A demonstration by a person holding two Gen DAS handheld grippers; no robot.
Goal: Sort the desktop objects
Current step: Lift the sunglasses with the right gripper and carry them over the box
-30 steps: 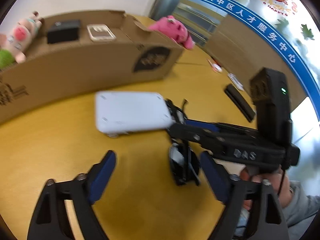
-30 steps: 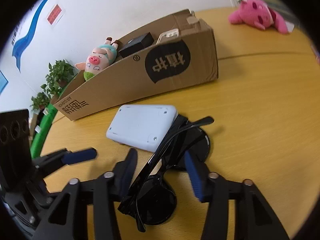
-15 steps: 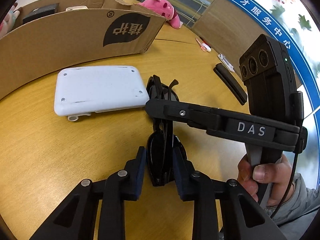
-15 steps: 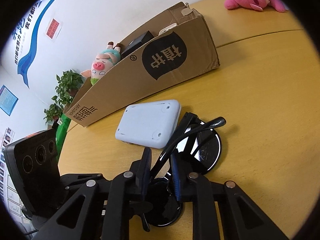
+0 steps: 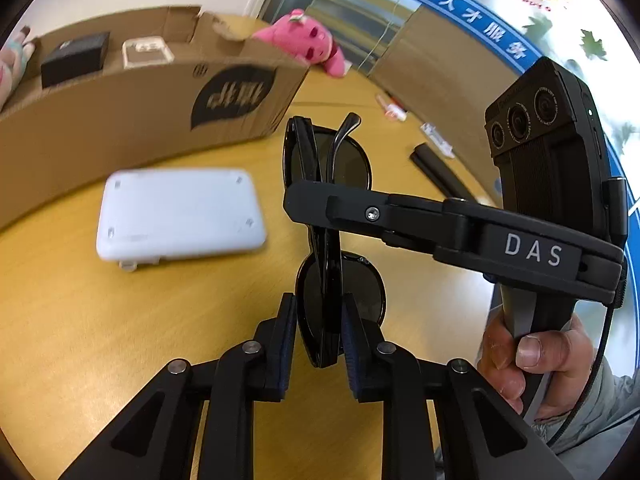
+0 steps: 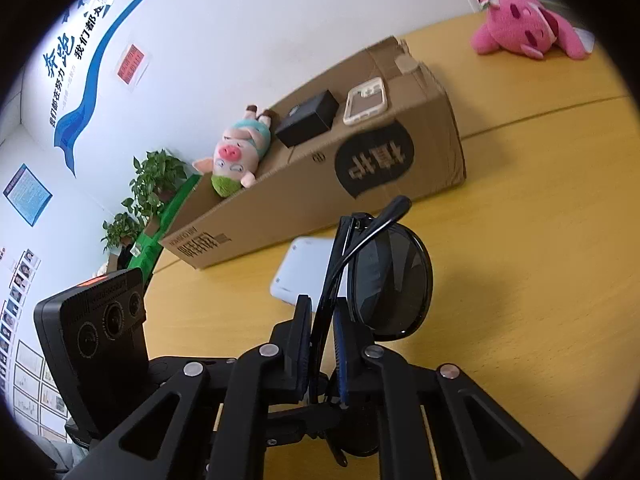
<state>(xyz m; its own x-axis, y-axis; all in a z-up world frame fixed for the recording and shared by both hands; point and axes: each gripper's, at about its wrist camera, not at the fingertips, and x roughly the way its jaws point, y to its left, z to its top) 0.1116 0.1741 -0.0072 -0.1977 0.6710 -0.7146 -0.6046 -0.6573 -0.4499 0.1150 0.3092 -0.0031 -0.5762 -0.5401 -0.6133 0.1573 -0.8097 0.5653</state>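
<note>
Both claws grip one pair of black sunglasses (image 5: 326, 240). Left claw (image 5: 319, 332) has just been closing, and its blue pads now press the nearest lens edge from either side. Right claw (image 6: 322, 344) has closed to a narrow gap on the folded frame and temple arms at about the middle; in the left wrist view it reaches in from the right, across the glasses just beyond the left claw.

The sunglasses stand on edge, folded, with their long axis running straight away from the left claw toward the cardboard box (image 5: 152, 112). One temple tip curls up at the far end. They look lifted off the counter (image 5: 100, 320), though the contact underneath is hidden.

Left of the glasses and beyond the left claw, a white rounded device (image 5: 180, 214) lies flat on the counter. Farther still, the box holds a small black box (image 6: 308, 117) and a phone (image 6: 366, 100). A pink plush toy (image 6: 524, 36) lies past its corner.

Only the left wrist view shows the person's hand (image 5: 528, 364) on the right claw's handle. Only the right wrist view shows the pig plush (image 6: 236, 152) in the box and potted plants (image 6: 152, 184) behind.
</note>
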